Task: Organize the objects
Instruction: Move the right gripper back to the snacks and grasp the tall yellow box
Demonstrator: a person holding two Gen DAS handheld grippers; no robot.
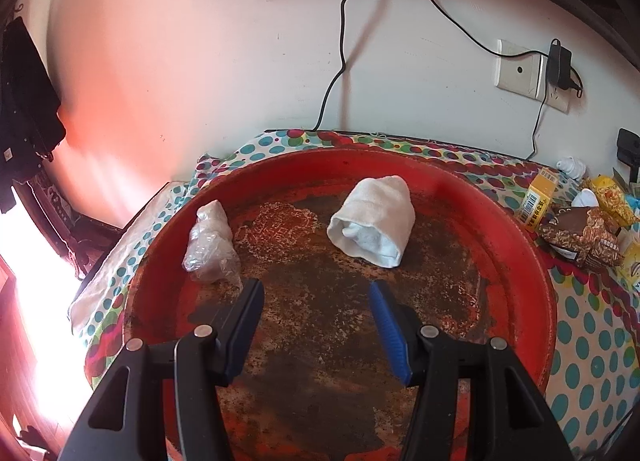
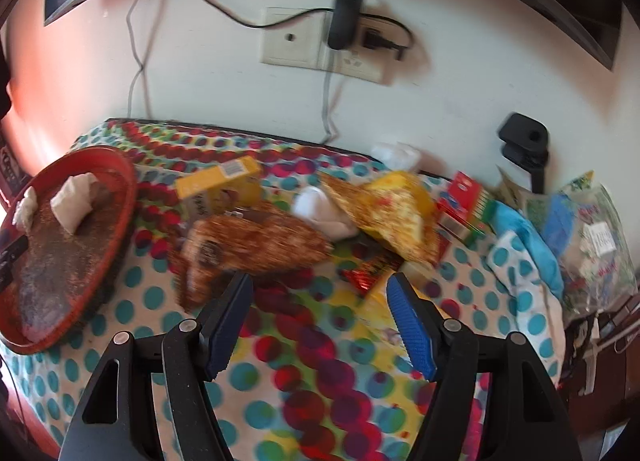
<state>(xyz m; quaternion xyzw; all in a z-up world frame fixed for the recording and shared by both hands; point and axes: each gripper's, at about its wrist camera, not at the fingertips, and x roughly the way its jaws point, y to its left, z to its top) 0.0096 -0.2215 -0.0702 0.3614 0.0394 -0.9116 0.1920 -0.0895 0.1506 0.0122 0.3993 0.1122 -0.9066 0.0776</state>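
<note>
While my left gripper [image 1: 316, 289] hangs over the red tray [image 1: 516, 229], its jaws stand apart with nothing between them. Two things lie in that tray. One is a rolled white cloth [image 1: 374, 219], its long axis running from the near left up to the far right, the open rolled end facing me and slightly left. The other is a crumpled clear plastic bundle [image 1: 212, 245] near the tray's left rim, longer front to back, well apart from the cloth.

My right gripper [image 2: 320, 281] is over the spotted cloth covering the tabletop [image 2: 320, 381], jaws apart and empty. The view here is blurred. Just ahead of the jaws lies a brown snack packet [image 2: 256, 241], its long axis running left to right. Behind it stands one yellow box [image 2: 220, 185], lying lengthwise left to right. To the right I count one yellow packet [image 2: 396, 213], one red and green box [image 2: 464, 205], and a white bundle [image 2: 320, 209] between the packets. The tray sits at the far left of this view.
</note>
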